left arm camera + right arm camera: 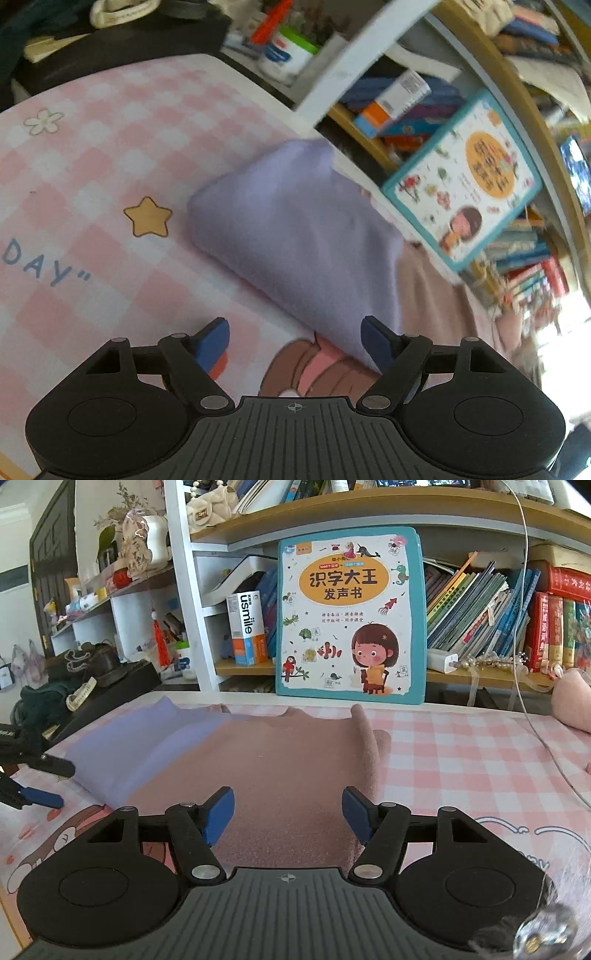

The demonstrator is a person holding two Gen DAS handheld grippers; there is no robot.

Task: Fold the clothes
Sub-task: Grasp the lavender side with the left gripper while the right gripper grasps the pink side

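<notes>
Pink top point(288, 775) spread flat on the checked mat point(461, 753), long axis running away toward the book point(351, 613). Purple fold point(140, 746) overlapping its left edge. Right gripper point(288, 818) nearer, directly over the near hem, spread wide, empty. Left gripper point(295, 345) beside purple fold, likewise wide, empty.

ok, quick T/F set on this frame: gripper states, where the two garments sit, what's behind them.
1. Both grippers are open and hold nothing. True: left gripper and right gripper have jaws spread, no cloth between.
2. The purple garment lies to the right of the pink garment. False: it lies on its left side.
3. The picture book lies flat on the table. False: it stands upright against the shelf.
4. The garments rest on a pink checked tablecloth. True.
5. The left gripper clamps the purple garment. False: its fingers are apart.
</notes>
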